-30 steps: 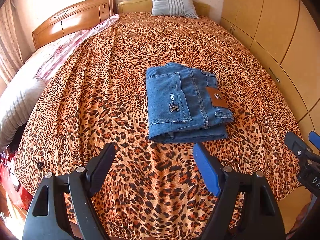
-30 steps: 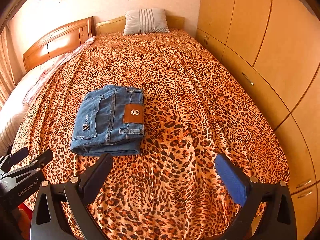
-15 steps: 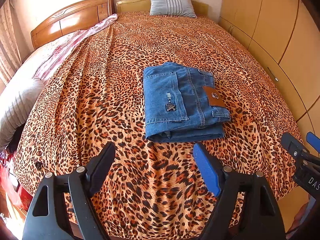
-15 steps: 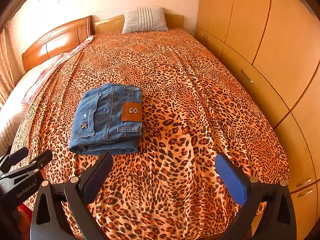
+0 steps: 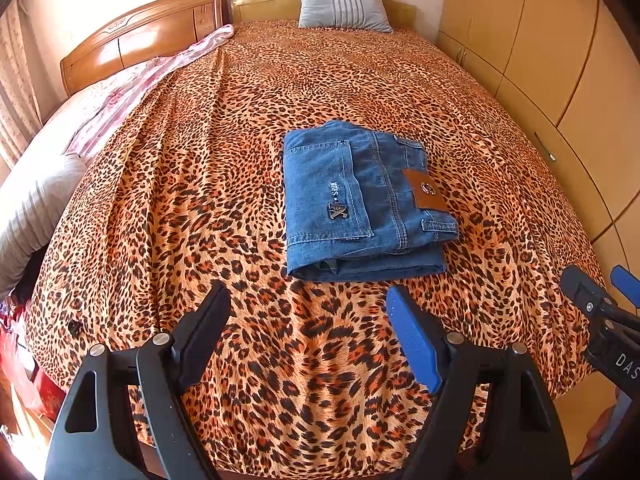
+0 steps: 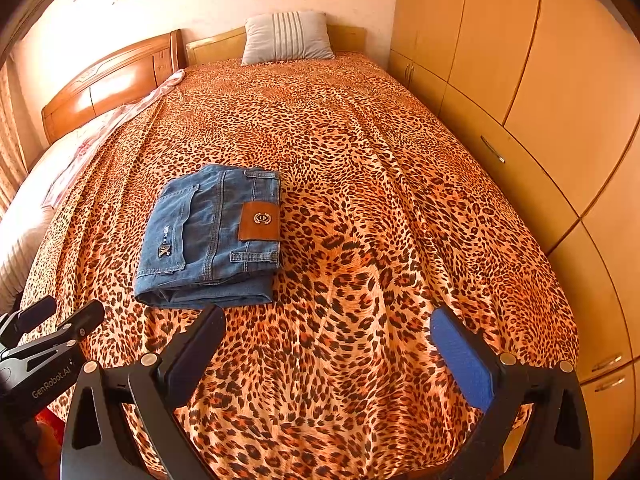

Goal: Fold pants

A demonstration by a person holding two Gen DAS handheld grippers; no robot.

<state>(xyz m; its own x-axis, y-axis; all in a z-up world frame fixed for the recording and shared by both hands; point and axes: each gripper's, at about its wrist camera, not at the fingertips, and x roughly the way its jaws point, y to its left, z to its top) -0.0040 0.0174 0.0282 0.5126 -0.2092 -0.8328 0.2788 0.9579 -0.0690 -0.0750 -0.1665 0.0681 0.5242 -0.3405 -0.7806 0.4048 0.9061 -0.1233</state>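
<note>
1. Left wrist view: your left gripper (image 5: 308,324) hangs over the near end of the bed (image 5: 248,128), jaws wide, nothing between them.
2. Jeans (image 5: 360,204) lie just past those jaws, apart from them, on the leopard-print cover about midway across the bed. No contact with either tool.
3. Right wrist view: your right gripper (image 6: 328,340) also has its jaws wide and empty, over bare cover to the right of the jeans (image 6: 212,240).
4. Each gripper shows at the edge of the other's view: right one low on the right side (image 5: 600,304), left one low on the left side (image 6: 44,328). So you hold them side by side at the foot of the bed.
5. Jeans look folded into a compact stack: back pocket and leather patch (image 6: 259,222) on top, waistband along the right side, layered fold edges facing you. Stack looks squared and flat, likely left mid-bed so it has support all round.
6. My read: folding looks done or nearly done. Both grippers stand clear, probably to let the stack settle without dragging a layer.
7. Lowest layer sticks out a little at the near edge; tidy it only if you want a neater stack.
8. Pillow (image 5: 342,4) at the headboard and wardrobe (image 6: 540,80) on the right are well apart from the work.
</note>
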